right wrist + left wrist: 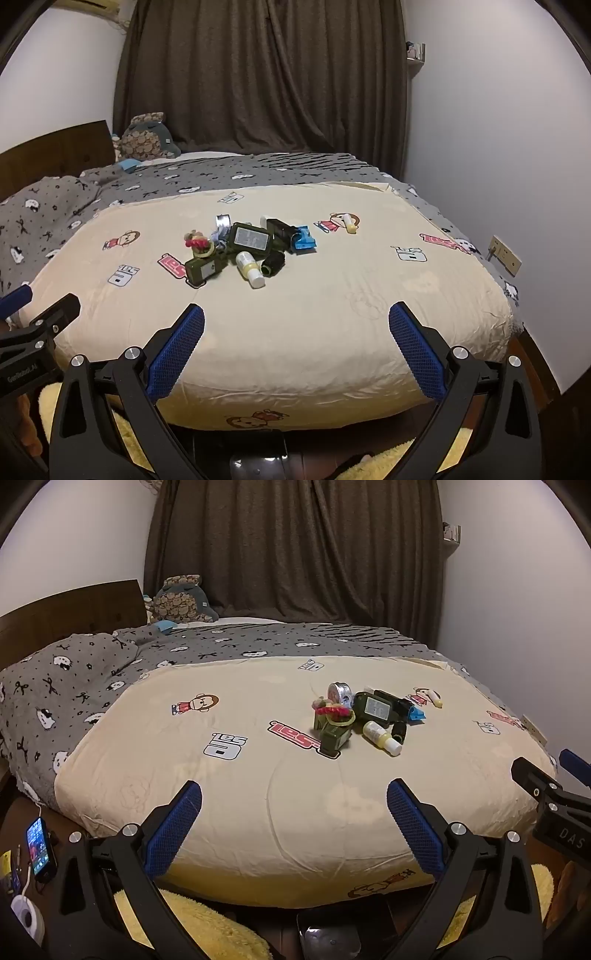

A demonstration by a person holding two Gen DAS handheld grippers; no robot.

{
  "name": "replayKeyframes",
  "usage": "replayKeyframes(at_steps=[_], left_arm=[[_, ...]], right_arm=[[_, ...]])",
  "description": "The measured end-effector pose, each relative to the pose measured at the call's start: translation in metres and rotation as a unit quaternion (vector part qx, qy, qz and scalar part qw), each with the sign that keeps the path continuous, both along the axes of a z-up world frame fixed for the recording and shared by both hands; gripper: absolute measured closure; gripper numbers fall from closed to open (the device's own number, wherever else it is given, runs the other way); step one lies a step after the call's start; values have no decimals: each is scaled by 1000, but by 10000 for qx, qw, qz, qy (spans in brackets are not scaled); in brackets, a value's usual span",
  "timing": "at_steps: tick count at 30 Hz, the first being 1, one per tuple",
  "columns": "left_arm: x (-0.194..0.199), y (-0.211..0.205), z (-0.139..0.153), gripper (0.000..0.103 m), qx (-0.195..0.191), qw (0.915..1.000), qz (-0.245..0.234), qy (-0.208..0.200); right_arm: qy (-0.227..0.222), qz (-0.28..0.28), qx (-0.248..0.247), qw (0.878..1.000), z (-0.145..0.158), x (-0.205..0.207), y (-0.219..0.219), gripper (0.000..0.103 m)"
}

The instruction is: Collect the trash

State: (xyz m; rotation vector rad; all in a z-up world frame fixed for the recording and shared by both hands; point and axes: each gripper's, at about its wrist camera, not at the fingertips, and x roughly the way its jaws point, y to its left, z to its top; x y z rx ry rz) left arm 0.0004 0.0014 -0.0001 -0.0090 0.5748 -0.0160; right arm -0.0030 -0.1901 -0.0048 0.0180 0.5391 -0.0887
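Observation:
A heap of trash lies in the middle of the cream quilt [258,812] [332,332]. It holds a dark green box [334,738] [201,269], a flat green bottle [375,709] [249,238], a small yellow bottle with a white cap [382,736] [251,269], a round tin [340,692] [223,221], a red and yellow hair tie [334,712] [199,245], a blue wrapper [415,714] [304,240] and a yellow tube [436,699] [349,223]. My left gripper [294,794] and right gripper [296,315] hover open over the quilt's near edge, short of the heap, with nothing between their fingers.
A grey patterned blanket [74,686] covers the far and left side of the bed, with a plush toy [181,600] by the wooden headboard [74,609]. A phone [38,845] lies low at left. A yellow fluffy rug [207,926] lies below. White wall stands close at right.

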Motion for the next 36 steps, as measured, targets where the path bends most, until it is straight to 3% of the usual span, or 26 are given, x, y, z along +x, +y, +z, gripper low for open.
replayKeyframes(at_steps=[36], left_arm=[[2,-1,14,8,-37,9998,151,-133]], right_arm=[[-148,71,29,9999,4,-5,2,3]])
